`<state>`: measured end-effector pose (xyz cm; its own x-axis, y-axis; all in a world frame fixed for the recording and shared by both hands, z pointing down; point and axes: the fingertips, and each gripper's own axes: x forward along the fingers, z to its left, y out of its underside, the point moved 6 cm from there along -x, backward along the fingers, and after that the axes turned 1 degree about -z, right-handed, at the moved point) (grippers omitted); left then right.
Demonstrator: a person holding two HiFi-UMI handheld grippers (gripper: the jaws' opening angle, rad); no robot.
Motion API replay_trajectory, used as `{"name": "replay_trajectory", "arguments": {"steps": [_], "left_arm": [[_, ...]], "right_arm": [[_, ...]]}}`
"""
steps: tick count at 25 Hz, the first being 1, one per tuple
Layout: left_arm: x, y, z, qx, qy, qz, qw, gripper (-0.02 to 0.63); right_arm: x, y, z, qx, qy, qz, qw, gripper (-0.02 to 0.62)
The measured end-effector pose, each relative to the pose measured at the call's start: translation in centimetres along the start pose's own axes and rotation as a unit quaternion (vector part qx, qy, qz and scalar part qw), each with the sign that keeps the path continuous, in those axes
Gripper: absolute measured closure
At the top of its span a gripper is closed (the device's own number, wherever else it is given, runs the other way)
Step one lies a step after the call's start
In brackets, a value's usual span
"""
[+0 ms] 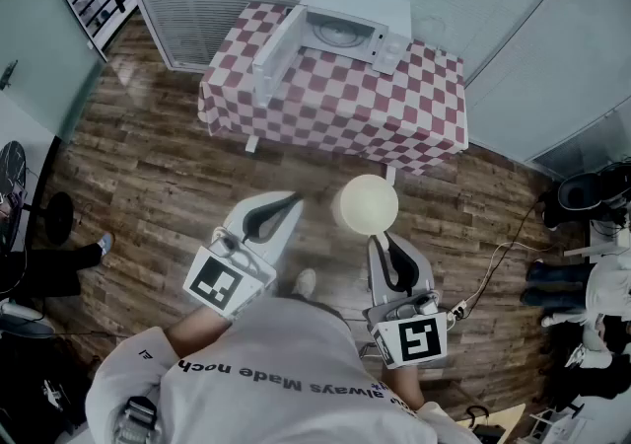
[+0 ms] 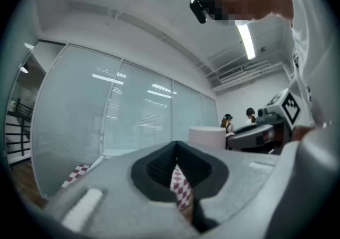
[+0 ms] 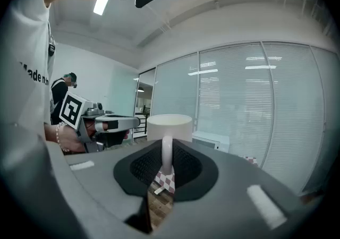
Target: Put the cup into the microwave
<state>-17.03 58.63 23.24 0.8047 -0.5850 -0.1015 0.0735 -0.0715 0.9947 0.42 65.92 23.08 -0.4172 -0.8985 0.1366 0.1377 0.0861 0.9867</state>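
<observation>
Well short of the microwave (image 1: 347,30), your right gripper (image 1: 381,238) clamps the cup (image 1: 366,204) by its handle, left gripper (image 1: 288,199) closed, empty; carry it level

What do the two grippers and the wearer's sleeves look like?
Both the left gripper and right gripper have pale grey shells, black ribbed pads and a cube with black-and-white square markers. Sleeves: light grey sweatshirt with dark lettering.
</observation>
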Motion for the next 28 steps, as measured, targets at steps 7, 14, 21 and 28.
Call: {"name": "replay_trajectory", "arguments": {"steps": [7,14,21,28], "left_arm": [[3.5,0.6,-0.6,0.001,0.000,0.003,1.0000,0.601],[6.9,1.3,-1.3,0.001,-0.007,0.004,1.0000,0.601],[8.7,2.0,-0.2,-0.003,-0.017,0.013,0.9998,0.603],[10.3,2.3,2.8,-0.008,-0.024,0.005,0.9997,0.601]], "right_arm": [[0.2,0.5,-3.4,0.010,-0.002,-0.004,1.000,0.551],[0.7,0.9,-6.9,0.005,-0.013,-0.010,1.000,0.552],[2.4,0.9,-8.7,0.004,-0.024,-0.008,1.000,0.552],[5.9,1.0,-9.6,0.001,-0.034,-0.005,0.999,0.552]]}}
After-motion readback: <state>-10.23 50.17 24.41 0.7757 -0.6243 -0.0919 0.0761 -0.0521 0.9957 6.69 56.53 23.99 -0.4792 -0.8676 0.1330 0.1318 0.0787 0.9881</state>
